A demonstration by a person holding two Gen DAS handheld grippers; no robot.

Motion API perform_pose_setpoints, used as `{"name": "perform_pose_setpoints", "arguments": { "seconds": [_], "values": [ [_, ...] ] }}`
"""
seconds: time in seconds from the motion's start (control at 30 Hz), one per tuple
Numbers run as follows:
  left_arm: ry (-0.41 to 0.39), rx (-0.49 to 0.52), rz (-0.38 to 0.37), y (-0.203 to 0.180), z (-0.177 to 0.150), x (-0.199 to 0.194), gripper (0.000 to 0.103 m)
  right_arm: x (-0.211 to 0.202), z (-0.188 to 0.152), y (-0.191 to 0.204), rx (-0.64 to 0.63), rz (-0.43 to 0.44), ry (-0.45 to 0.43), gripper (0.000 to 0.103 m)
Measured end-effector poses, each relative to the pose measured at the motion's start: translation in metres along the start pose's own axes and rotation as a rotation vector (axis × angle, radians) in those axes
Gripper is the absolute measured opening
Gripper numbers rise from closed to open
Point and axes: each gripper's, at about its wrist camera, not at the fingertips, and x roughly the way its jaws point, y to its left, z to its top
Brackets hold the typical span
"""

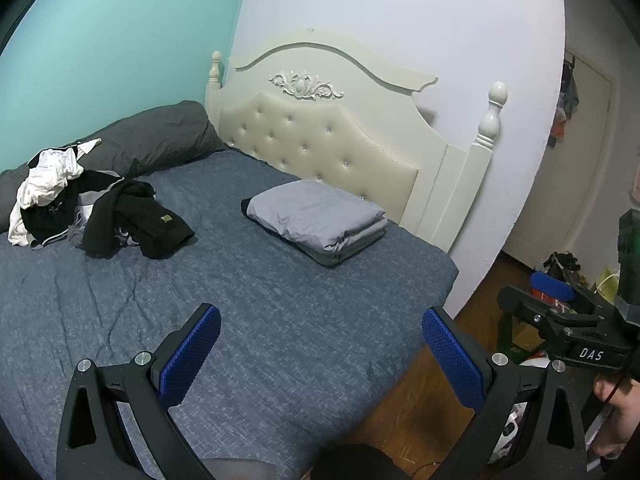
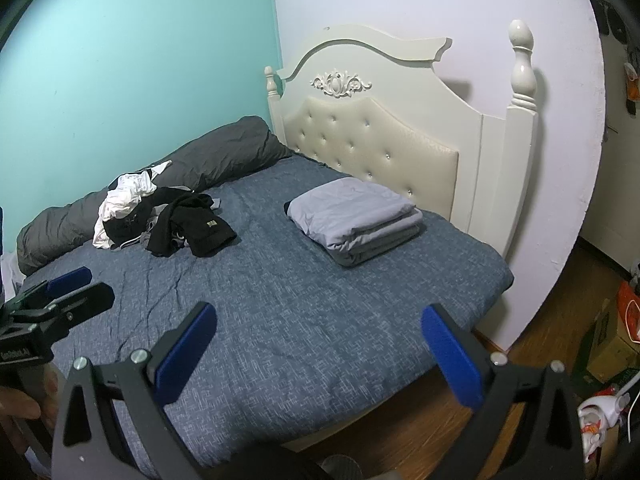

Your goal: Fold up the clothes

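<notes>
both my grippers hung wide open and empty over the near edge of the bed (image 1: 280,320); the unfolded clothes pile (image 1: 92,208) lay far left, nearer my left gripper (image 1: 320,356) than my right gripper (image 2: 320,356).

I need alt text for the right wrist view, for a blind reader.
An open right gripper hangs over a blue bed. A pile of unfolded black and white clothes lies at the far left, folded grey bedding near the headboard.

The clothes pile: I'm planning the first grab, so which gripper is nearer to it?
Left, probably. The clothes pile lies far left by the wall; the left gripper hovers over the bed's near side, the right gripper further right, both open.
</notes>
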Motion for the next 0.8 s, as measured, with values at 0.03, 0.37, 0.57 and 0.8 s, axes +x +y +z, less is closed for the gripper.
{"name": "perform_pose_setpoints", "arguments": {
  "seconds": [0.03,0.37,0.57,0.8],
  "values": [
    [0.000,0.002,-0.004,-0.0003,0.0000,0.0000,0.103,-0.0002,0.0003,0.0001,0.001,0.000,0.000,0.103],
    [0.009,0.015,-0.008,-0.0031,-0.0020,0.0019,0.103,-0.0003,0.0003,-0.0001,0.000,-0.001,-0.002,0.103],
    [0.007,0.013,0.003,-0.0020,-0.0023,0.0021,0.103,-0.0002,0.0006,-0.0007,0.000,-0.005,-0.003,0.103],
    [0.002,0.010,0.011,-0.0008,-0.0022,0.0011,0.103,-0.0017,0.0008,-0.0016,0.005,-0.007,-0.007,0.103]
  ]
}}
